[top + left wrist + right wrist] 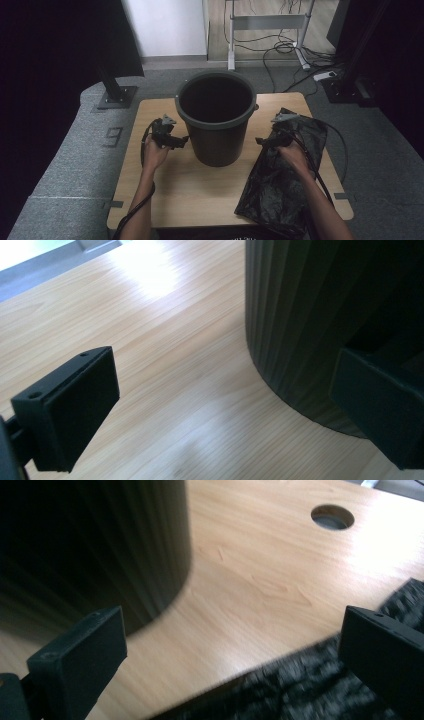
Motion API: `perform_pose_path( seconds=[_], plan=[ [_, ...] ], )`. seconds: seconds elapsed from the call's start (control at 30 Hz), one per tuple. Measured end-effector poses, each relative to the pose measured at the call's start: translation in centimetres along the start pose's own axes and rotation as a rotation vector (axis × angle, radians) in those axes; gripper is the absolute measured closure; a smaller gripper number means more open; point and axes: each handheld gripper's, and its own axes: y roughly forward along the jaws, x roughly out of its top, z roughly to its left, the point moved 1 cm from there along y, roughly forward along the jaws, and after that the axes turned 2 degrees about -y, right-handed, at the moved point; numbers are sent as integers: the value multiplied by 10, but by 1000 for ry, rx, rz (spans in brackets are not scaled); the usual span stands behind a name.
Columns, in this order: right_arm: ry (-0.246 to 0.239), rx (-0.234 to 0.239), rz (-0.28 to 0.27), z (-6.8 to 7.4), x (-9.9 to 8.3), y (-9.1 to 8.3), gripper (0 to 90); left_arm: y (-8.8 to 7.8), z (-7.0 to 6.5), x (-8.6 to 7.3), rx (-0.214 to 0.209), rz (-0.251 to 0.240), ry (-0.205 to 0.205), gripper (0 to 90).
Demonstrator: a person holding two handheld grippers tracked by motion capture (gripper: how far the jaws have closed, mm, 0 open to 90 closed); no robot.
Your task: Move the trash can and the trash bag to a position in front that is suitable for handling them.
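**Bucket waiting, bag not yet lifted**

The dark bucket (pixel 216 117) is standing mid-table, and nothing looks done yet. The left gripper (pixel 172 141) is hovering just left of the bucket, jaws spread wide, gripping nothing. The right gripper (pixel 267 140) is hanging just right of the bucket, jaws parted over the black plastic bag (pixel 280 182), which is lying flat. Lining the bucket looks wholly ahead. Nothing is blocking the way; a cable hole (pixel 332 517) is sitting beyond the bucket.

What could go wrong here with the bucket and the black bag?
The right gripper is open above the black bag, whose thin folds could slip or snag when pinched. The left gripper, also open, sits close beside the bucket and might nudge it across the table.
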Motion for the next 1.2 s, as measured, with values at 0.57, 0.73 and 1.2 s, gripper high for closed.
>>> perform_pose_path(
  seconds=[0.57, 0.73, 1.2],
  plan=[
    [15, -115, 1, -21, 25, 26, 0, 8, 4, 40, 59, -66, -13, 0],
    [-20, -156, -6, -12, 24, 18, 0, 0, -5, 32, 59, -75, 21, 7],
    [-111, -143, 9, 22, -5, -23, 0, -36, -42, -1, 15, -93, 41, 3]
  ],
)
